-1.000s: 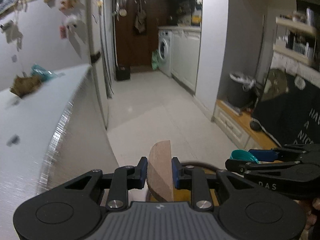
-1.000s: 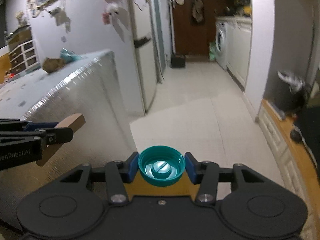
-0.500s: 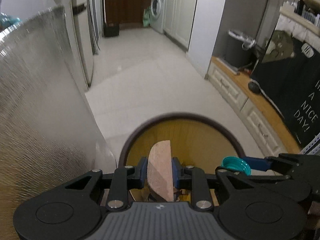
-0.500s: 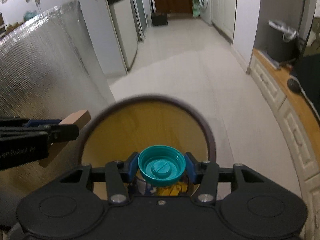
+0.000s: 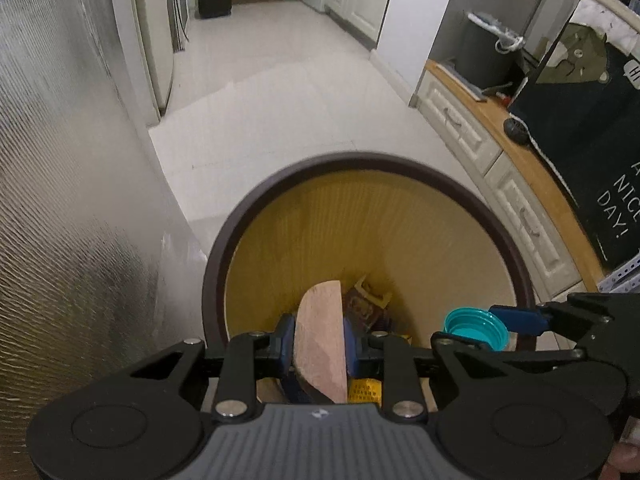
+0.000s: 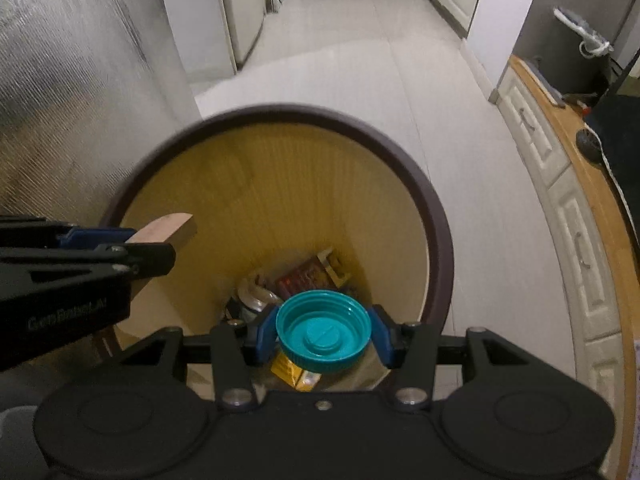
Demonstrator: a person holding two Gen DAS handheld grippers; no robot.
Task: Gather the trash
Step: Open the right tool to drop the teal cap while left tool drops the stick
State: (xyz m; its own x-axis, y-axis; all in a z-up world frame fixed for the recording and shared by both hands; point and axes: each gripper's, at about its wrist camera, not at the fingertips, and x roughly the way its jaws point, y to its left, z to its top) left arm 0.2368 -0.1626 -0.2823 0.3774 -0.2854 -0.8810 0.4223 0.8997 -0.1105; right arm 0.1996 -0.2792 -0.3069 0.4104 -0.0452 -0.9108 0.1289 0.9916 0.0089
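Two hand-held grippers hang side by side over the mouth of a round waste bin (image 6: 434, 216) with a dark brown rim and a yellow inner wall, standing on the pale tiled floor (image 5: 288, 92) just beside a tall quilted silver panel (image 5: 60, 184). The left gripper (image 5: 319, 344) is clamped on a flat offcut of pale wood (image 5: 322, 344), its curved edge pointing down into the bin. The right gripper (image 6: 323, 336), at the bin's right side, pinches a teal screw-on bottle cap (image 6: 323, 330) across its width, hollow side facing the camera.

Both pieces sit above the bin's opening and inside the line of its rim. At the bottom of the bin lie a dark red snack wrapper (image 6: 310, 276), a yellow packet (image 6: 294, 372) and what looks like a crushed can (image 6: 254, 298).

The step in hand appears to be the drop itself: both loads carried to the bin and poised for release. The next move calls only for the jaws on each side to let go. The wood offcut hangs near the bin's left wall, so it may strike that wall as it falls. The light cap could bounce off the wrappers, though the bin looks deep enough to keep it.
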